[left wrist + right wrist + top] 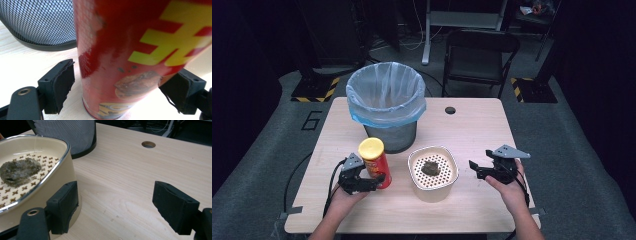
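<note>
Red crisp can (375,162) stood upright at seven o'clock of the mesh bin (388,105), left gripper (368,184) jaws spread around it without pinching, right gripper (481,169) jaws spread, empty, three o'clock of the cream strainer pot (432,172)

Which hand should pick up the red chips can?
Left. The left gripper already has its open jaws on either side of the red can, so it likely just needs to close. The right gripper sits open beside the cream container, across from the can.

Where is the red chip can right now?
In the high view, the red chip can stands left of the beige container, before the bin, between the left gripper's open jaws.
</note>
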Tool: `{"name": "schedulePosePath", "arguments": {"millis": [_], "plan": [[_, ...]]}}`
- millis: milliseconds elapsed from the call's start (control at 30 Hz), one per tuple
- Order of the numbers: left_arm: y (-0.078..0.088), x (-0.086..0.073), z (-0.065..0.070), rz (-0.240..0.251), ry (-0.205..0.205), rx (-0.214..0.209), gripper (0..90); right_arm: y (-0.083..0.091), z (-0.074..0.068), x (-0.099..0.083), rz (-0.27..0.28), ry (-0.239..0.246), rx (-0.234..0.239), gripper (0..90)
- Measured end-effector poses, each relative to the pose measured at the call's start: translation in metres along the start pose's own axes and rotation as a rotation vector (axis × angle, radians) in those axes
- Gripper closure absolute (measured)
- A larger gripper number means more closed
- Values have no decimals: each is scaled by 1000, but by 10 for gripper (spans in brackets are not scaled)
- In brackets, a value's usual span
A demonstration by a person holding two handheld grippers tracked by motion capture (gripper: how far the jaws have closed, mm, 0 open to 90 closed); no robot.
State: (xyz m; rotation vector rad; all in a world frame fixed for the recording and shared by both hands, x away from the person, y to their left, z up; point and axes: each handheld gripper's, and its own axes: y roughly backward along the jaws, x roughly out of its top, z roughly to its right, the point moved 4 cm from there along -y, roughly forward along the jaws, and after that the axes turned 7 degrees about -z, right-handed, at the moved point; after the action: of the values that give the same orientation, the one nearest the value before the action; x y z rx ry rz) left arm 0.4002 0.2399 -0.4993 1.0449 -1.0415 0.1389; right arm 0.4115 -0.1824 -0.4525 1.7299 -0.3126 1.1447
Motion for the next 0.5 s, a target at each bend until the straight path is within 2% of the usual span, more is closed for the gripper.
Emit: {"name": "schedulePosePath", "arguments": {"millis": [133, 300, 500], "plan": [[-1, -1, 2, 11, -23, 11, 221, -2, 5, -15, -4, -42, -7, 207], [1, 0, 4, 10, -61, 41, 239, -6, 7, -25, -22, -57, -7, 210], [1, 0, 7, 9, -77, 53, 243, -10, 7, -33, -43, -67, -7, 214]]}}
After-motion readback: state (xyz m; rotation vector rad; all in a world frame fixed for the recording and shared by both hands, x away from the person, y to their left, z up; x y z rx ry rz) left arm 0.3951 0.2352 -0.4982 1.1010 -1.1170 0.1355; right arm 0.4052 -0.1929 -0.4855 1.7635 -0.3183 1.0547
